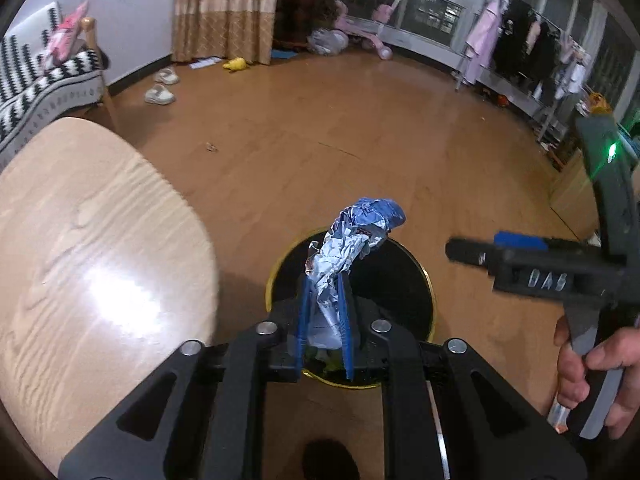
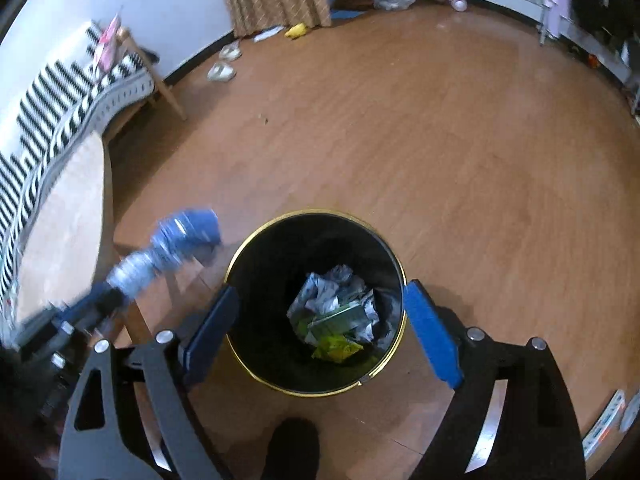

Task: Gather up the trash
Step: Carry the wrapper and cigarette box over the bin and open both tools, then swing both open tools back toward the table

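Note:
My left gripper (image 1: 326, 292) is shut on a crumpled blue and silver wrapper (image 1: 354, 236) that sticks up between its blue pads, held over a black trash bin with a gold rim (image 1: 430, 292). In the right wrist view the same bin (image 2: 240, 256) stands on the floor below, with several crumpled wrappers (image 2: 336, 312) inside. My right gripper (image 2: 318, 312) hangs above the bin, open wide, nothing between its fingers. The left gripper with its wrapper (image 2: 176, 244) shows blurred to the left of the bin. The right gripper (image 1: 472, 254) also appears at the right of the left wrist view, held by a hand (image 1: 596, 372).
A light wooden round table (image 1: 80, 248) stands left of the bin. A sofa with a black and white throw (image 2: 60, 112) sits behind it. Shoes (image 1: 160, 94), a yellow toy (image 1: 236, 64), a pink ride-on toy (image 1: 360, 28) and a clothes rack (image 1: 520, 52) line the room's far edges. A dark shoe toe (image 2: 292, 448) is near the bin.

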Action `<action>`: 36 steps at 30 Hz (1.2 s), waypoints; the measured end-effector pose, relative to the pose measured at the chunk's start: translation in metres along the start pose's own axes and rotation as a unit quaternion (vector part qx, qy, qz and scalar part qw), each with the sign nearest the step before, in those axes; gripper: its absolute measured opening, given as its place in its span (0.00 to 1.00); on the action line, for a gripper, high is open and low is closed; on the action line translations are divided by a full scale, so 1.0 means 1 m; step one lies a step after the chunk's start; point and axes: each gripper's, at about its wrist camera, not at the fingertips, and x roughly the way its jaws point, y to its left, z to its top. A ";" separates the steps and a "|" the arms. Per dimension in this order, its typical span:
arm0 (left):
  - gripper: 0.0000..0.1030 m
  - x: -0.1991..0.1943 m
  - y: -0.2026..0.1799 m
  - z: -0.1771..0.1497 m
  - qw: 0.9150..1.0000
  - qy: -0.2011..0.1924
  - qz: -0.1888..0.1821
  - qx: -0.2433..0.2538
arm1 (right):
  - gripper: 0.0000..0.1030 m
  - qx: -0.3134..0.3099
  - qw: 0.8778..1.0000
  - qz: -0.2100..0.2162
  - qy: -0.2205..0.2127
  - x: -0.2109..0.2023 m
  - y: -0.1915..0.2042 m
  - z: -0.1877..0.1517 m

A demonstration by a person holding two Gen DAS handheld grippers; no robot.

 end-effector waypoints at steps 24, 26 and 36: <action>0.88 -0.129 0.151 -0.030 0.982 -0.074 0.139 -0.102 | 0.83 -0.137 0.986 0.089 -0.022 -0.021 0.194 0.003; 0.88 -0.157 0.195 -0.047 0.971 -0.080 0.181 -0.132 | 0.84 -0.173 0.979 0.104 -0.016 -0.019 0.242 -0.005; 0.88 -0.287 0.414 -0.155 0.889 -0.091 0.360 -0.269 | 0.84 -0.325 0.932 0.157 0.028 0.002 0.445 -0.083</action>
